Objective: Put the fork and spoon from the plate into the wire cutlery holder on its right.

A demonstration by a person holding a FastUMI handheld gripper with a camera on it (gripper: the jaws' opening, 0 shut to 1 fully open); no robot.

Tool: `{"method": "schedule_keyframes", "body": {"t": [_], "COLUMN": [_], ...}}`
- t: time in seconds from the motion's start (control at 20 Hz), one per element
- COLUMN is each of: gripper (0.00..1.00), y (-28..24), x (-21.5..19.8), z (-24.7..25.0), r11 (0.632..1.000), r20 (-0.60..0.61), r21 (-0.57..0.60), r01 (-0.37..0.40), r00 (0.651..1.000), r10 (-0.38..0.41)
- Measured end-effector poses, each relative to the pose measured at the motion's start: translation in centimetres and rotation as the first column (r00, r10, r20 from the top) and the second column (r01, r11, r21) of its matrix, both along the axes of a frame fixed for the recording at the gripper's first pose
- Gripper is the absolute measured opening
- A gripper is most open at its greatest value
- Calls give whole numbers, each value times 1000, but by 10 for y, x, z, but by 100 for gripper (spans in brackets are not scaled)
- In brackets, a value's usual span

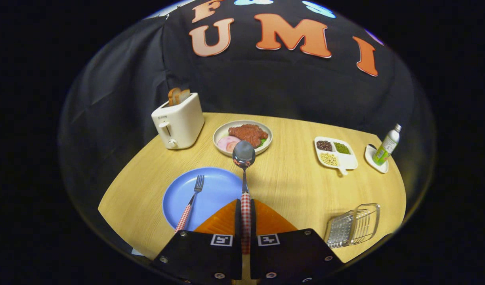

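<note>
- Gripper view: the gripper (245, 221) is closed on the spoon (244, 174), both fingers pressing the checked handle, with the bowl pointing forward beyond the fingertips and lifted clear of the counter (298, 178).
- The step in hand looks like the carry of the spoon; the fork's turn has not yet come.
- The fork (191, 202) lies on the blue plate (210, 188), just left of the fingers, tines pointing away, handle reaching to the near rim.
- The wire holder (353, 225) sits on the counter to the right of the plate, well apart from the gripper, and appears empty.
- The next move likely calls for a swing right until the spoon is over the holder, then a lowering in before the fingers part.
- Beyond the spoon, a round dish (242, 137) holds meat and some slices.
- A divided tray (336, 152) further right holds beans or grains, one kind per compartment.
- A toaster (179, 120) to the left carries bread in its slot.
- A bottle (387, 145) stands on a small white coaster at the far right.
</note>
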State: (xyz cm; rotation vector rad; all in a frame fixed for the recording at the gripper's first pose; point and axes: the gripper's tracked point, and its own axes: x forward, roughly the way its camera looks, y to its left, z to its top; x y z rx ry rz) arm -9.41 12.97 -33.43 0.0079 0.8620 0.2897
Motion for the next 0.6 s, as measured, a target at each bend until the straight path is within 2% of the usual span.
{"method": "schedule_keyframes", "body": {"t": [0.3,0.6], "gripper": [9,8], "y": [-79,-144], "x": [9,-17], "z": [42,51], "r11": [995,991], "r20": [48,-103], "r21": [-42,-80], "r01": [86,107], "r00": [995,988], "r10": [-84,-115]}}
